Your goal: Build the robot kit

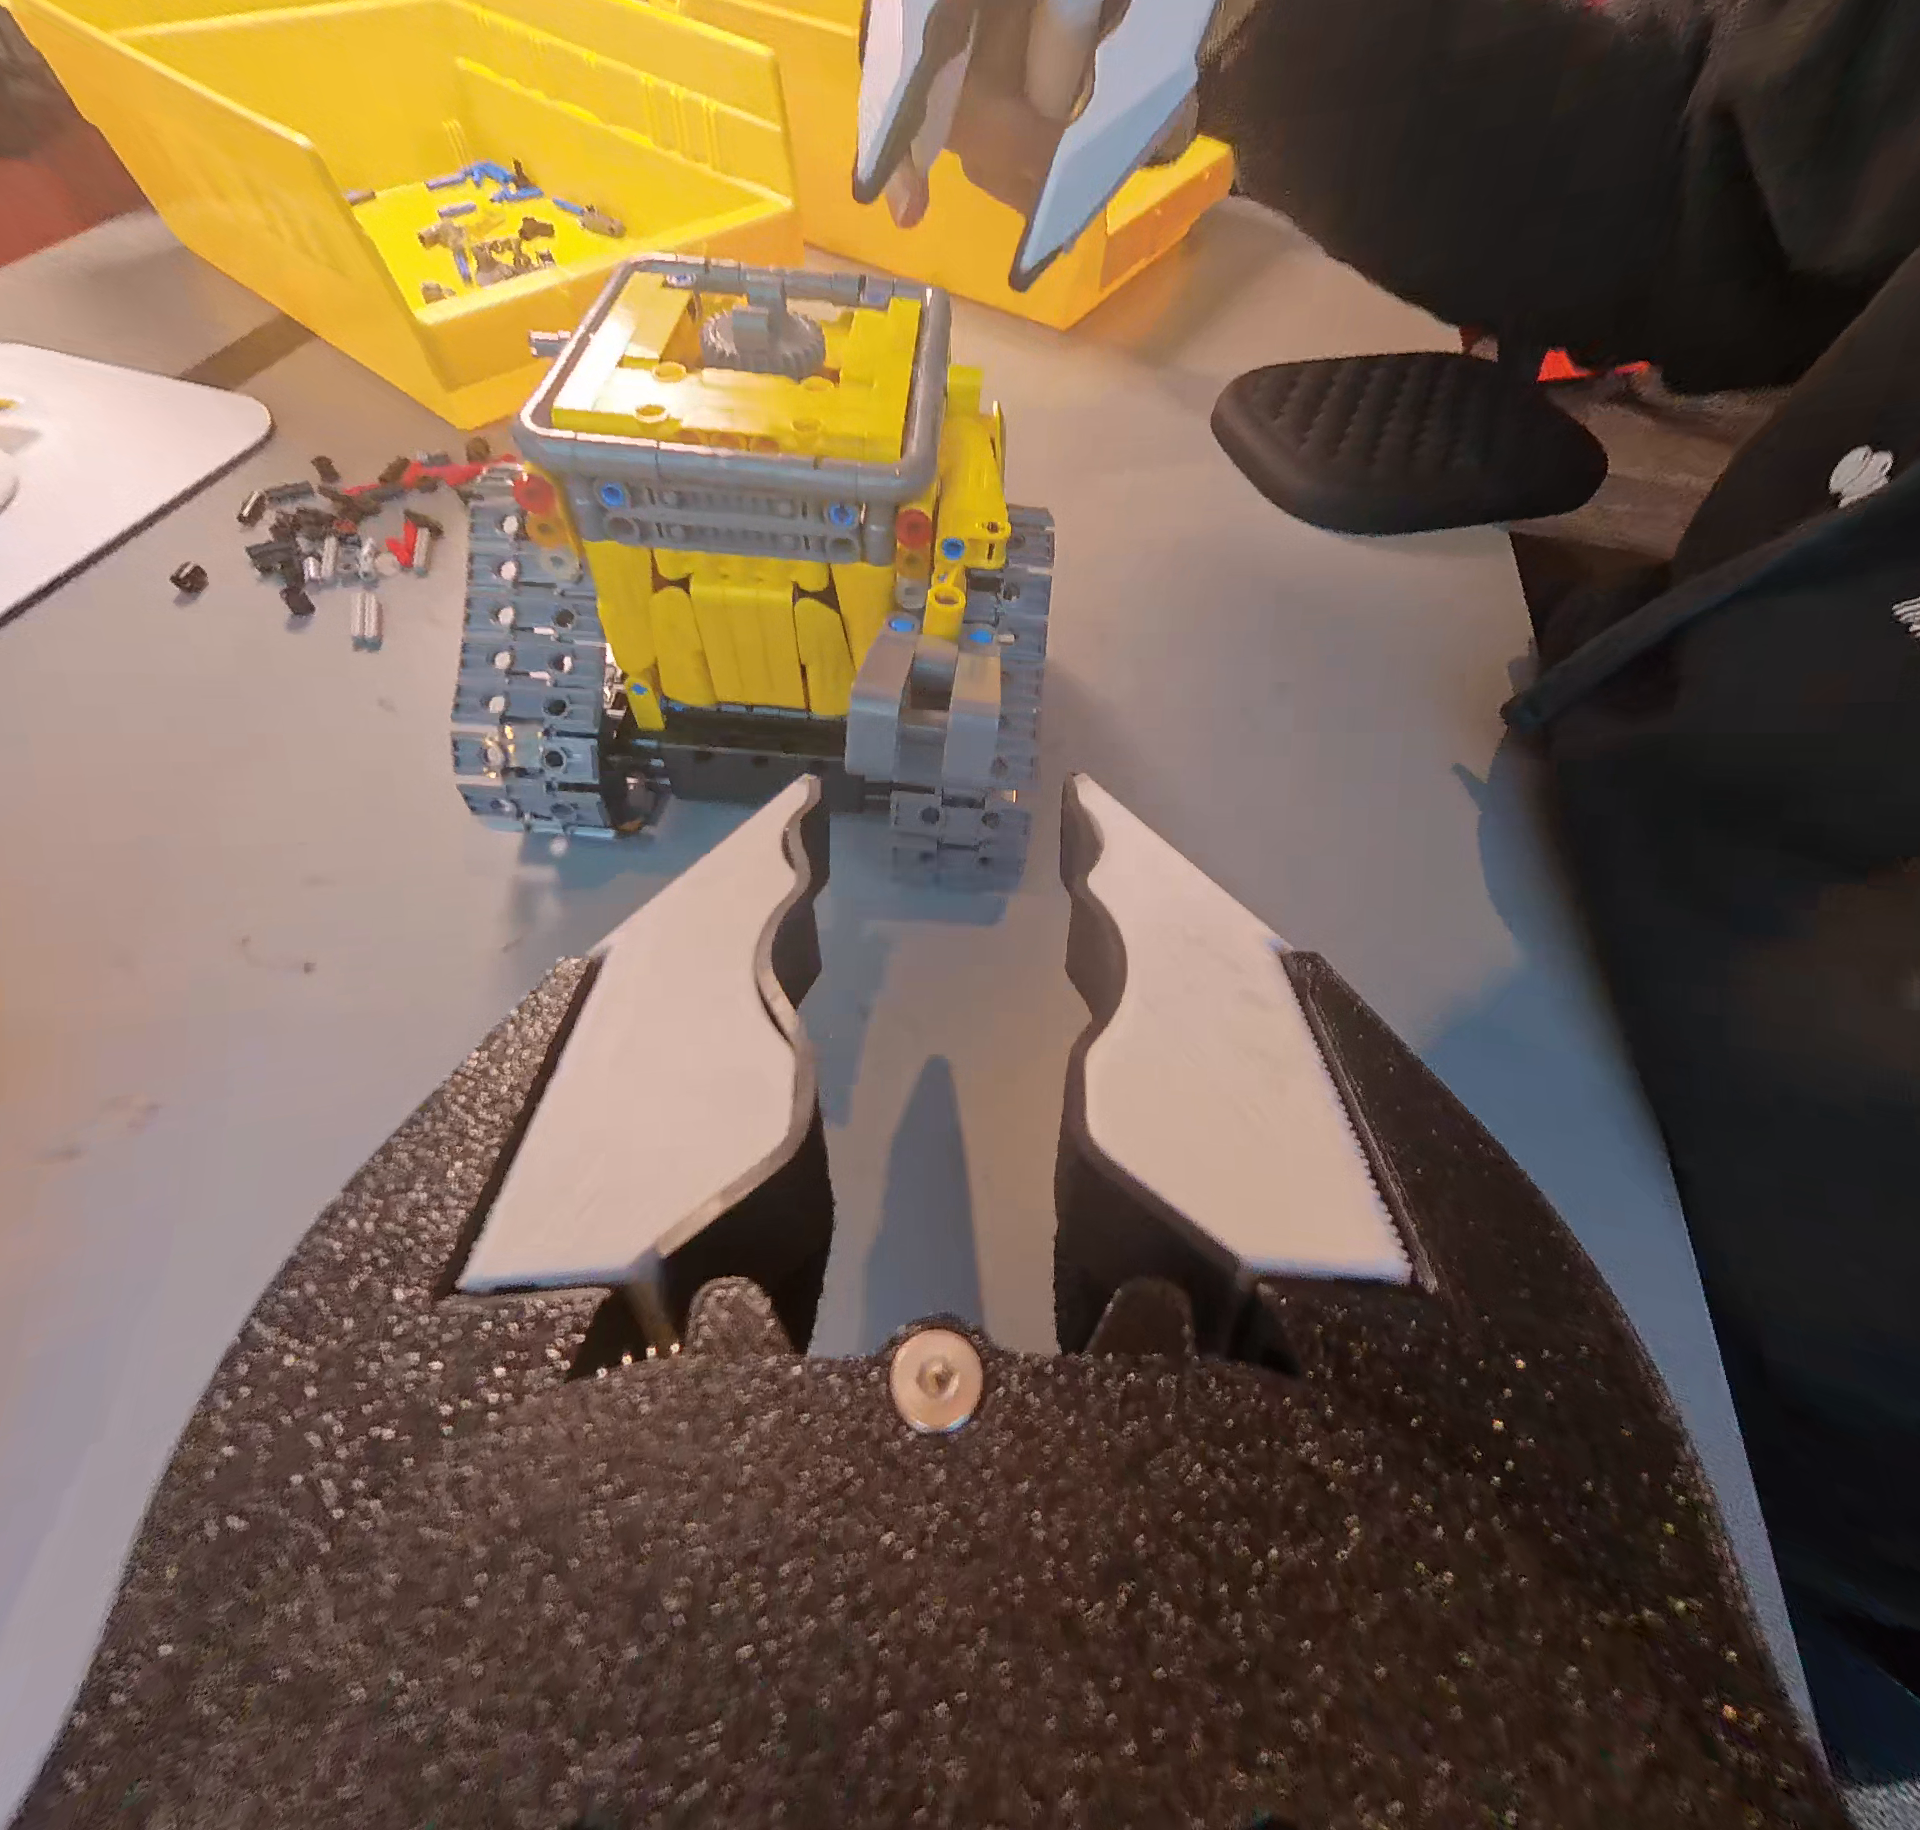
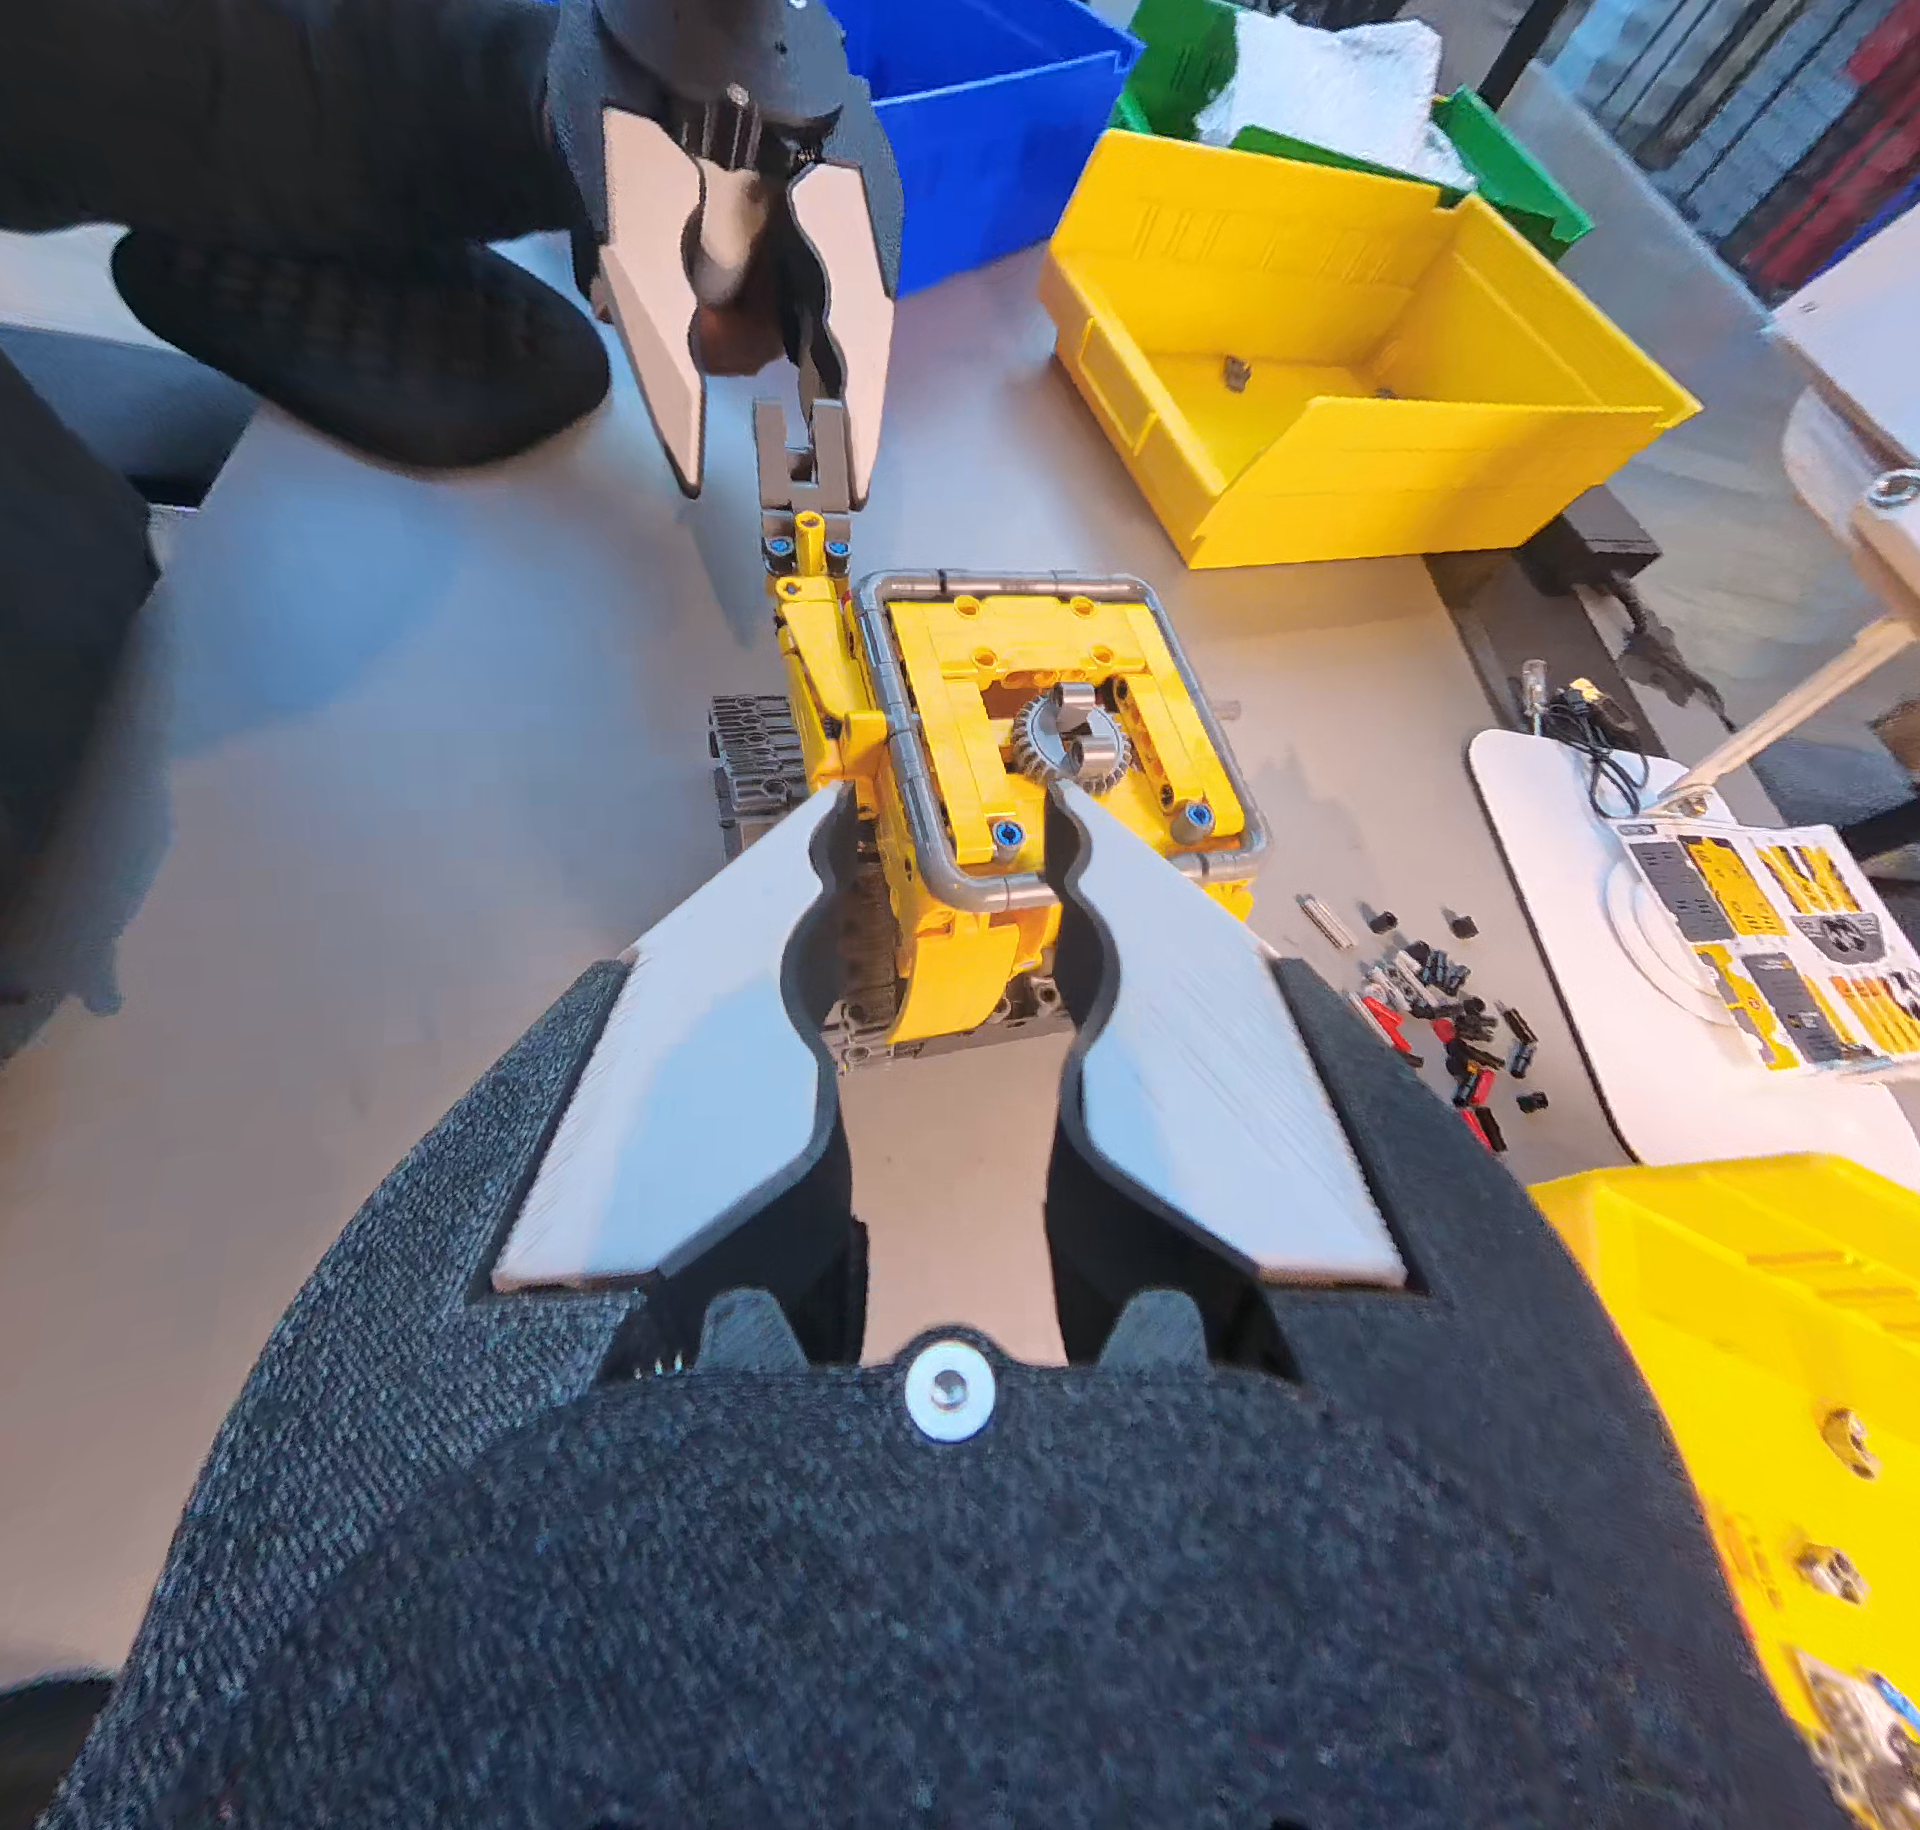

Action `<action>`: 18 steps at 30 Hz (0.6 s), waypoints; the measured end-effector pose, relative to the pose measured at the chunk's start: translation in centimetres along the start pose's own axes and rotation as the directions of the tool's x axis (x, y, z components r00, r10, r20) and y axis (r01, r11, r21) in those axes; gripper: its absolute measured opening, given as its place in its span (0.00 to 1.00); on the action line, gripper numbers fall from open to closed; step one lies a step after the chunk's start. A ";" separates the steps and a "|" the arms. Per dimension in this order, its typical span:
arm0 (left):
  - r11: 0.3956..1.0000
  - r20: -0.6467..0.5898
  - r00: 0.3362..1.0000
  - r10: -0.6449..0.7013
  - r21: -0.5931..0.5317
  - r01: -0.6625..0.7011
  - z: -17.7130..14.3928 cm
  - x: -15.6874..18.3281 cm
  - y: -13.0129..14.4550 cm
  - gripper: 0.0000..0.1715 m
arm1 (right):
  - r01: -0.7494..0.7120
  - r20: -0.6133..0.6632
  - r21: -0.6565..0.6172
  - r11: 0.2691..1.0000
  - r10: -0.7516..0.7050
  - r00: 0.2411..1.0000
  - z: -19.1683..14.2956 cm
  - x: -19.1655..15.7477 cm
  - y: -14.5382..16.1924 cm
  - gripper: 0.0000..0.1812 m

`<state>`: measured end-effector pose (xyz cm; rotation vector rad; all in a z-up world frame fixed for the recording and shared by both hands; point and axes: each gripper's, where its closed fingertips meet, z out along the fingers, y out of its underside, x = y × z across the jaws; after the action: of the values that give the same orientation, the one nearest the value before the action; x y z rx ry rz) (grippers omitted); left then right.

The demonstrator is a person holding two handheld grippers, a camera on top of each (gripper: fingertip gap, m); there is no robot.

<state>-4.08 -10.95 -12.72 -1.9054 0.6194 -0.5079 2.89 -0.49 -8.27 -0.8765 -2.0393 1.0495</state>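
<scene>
A yellow and grey brick-built tracked robot model (image 1: 748, 492) stands on the grey table (image 1: 260, 949); it also shows in the right wrist view (image 2: 1039, 741). Its arm ends in a grey claw (image 1: 925, 710). My left gripper (image 1: 943, 793) is open, low at the model's front, with its tips just short of the claw and the track below it. In the right wrist view the claw (image 2: 800, 461) stands between the left gripper's (image 2: 769, 487) spread fingers, close to one of them. My right gripper (image 2: 951, 793) is open and empty, hovering above the model's top corner; the left wrist view shows it (image 1: 961, 232) raised.
A yellow bin (image 1: 260, 170) with small parts stands behind the model, and loose black and red pieces (image 1: 332, 544) lie beside it. Another yellow bin (image 2: 1403, 492), a blue bin (image 2: 987, 97), a white board (image 2: 1558, 949) with a sticker sheet (image 2: 1787, 939) and a black armrest (image 1: 1403, 450) are around. My hands' fingertips stand some 15 cm from each other.
</scene>
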 end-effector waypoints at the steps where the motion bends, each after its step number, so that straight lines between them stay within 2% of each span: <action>1: 1.000 -0.007 1.000 -0.002 0.020 0.002 0.3 0.0 -0.3 0.26 | 0.002 -0.025 -0.005 1.000 -0.002 1.000 -0.1 0.1 0.4 0.20; 3: 0.999 -0.022 1.000 -0.010 0.048 0.011 1.1 -0.3 -0.9 0.25 | -0.012 -0.063 -0.014 1.000 0.011 0.998 -0.1 0.0 1.5 0.23; 5: 0.997 -0.020 1.000 -0.004 0.071 0.005 1.7 -0.8 -1.3 0.18 | -0.053 -0.097 0.011 0.999 0.054 0.994 0.0 -0.2 2.1 0.26; 8: 0.992 -0.072 0.997 -0.039 0.115 0.048 1.8 -1.0 -1.6 0.16 | -0.101 -0.151 0.054 0.993 0.108 0.983 -0.2 -0.5 3.1 0.27; 13: 0.974 -0.061 0.994 -0.090 0.204 0.100 1.2 -1.6 -1.0 0.22 | -0.101 -0.220 0.127 0.987 0.127 0.967 -0.4 -0.7 4.3 0.28; 18: 0.969 -0.075 0.995 -0.070 0.232 0.085 0.2 -1.1 -1.4 0.32 | -0.032 -0.225 0.079 0.996 0.049 0.973 0.6 -1.1 5.6 0.30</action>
<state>-4.53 -9.68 -11.57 -1.6984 0.5047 -0.6672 4.45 0.91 -13.55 -0.9566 -1.7881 0.9929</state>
